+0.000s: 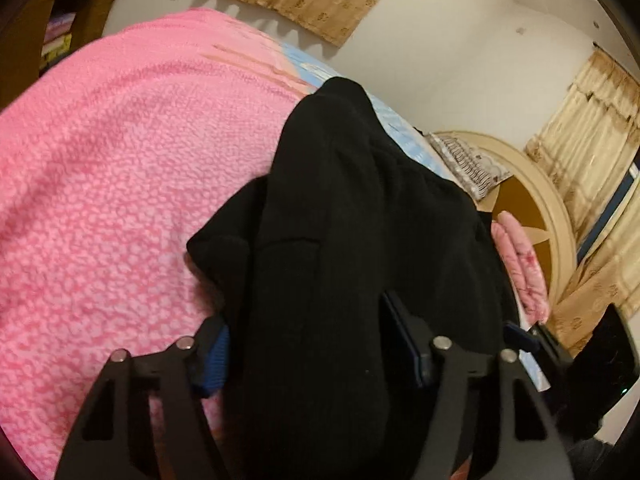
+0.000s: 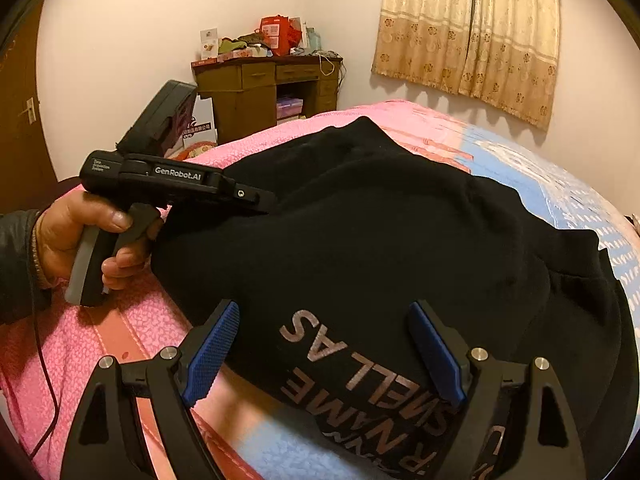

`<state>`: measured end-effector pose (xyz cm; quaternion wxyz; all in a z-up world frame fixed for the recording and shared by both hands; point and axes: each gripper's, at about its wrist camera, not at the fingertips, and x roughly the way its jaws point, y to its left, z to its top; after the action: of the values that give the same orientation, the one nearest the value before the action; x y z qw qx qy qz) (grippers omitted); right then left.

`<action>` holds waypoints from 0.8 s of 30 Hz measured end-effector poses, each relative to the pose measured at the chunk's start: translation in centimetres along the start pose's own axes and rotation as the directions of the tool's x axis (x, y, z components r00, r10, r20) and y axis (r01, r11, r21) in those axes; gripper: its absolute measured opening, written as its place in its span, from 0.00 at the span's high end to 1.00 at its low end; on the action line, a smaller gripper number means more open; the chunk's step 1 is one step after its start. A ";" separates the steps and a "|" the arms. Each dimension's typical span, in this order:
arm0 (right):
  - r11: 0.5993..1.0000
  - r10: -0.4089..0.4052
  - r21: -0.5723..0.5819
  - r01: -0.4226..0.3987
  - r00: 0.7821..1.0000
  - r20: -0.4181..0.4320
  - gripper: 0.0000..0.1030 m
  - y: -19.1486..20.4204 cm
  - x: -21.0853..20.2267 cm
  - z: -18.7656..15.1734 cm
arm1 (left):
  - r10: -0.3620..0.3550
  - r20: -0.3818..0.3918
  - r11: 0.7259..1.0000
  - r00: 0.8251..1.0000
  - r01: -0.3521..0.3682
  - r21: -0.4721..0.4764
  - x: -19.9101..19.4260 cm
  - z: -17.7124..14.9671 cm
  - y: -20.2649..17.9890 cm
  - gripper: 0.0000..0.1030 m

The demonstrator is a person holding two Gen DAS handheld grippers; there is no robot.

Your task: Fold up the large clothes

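Observation:
A large black garment (image 2: 392, 232) with pale printed letters lies partly folded on a pink bedspread (image 2: 140, 320). In the left wrist view the black garment (image 1: 340, 220) drapes between and over my left gripper's (image 1: 316, 360) spread fingers, hiding the tips; whether the fabric is pinched cannot be made out. That left gripper also shows in the right wrist view (image 2: 256, 200), its nose against the garment's left edge. My right gripper (image 2: 324, 356) is open, its blue pads (image 2: 212, 356) either side of the printed letters at the near edge.
The bed carries a pink and blue sheet (image 2: 560, 200). A brown desk (image 2: 272, 92) piled with things stands by the far wall beside curtains (image 2: 472, 32). The left wrist view shows a round headboard (image 1: 532, 208), a pillow (image 1: 468, 164) and a folded pink cloth (image 1: 520, 264).

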<state>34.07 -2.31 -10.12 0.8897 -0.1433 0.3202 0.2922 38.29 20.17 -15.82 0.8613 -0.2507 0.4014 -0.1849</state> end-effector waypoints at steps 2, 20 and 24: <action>1.000 0.001 -0.010 -0.001 1.000 0.007 0.16 0.1 -0.2 -0.2 | -0.030 0.011 0.999 1.000 0.030 -0.040 0.0 0.1 0.7 0.36; 0.958 -0.222 0.125 0.259 0.943 -0.249 0.16 -9.2 1.7 -0.4 | -0.079 0.018 0.995 0.997 0.079 -0.053 -1.2 -0.4 2.4 0.53; 0.954 -0.198 0.182 0.240 0.955 -0.221 0.02 -10.4 3.5 -0.8 | -0.122 0.041 0.989 0.992 0.125 -0.074 -2.0 -0.6 2.4 0.67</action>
<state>42.22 -9.36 -12.35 0.8899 -0.1135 0.4188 0.1405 36.89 22.96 -16.37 0.8450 -0.3112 0.3764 -0.2178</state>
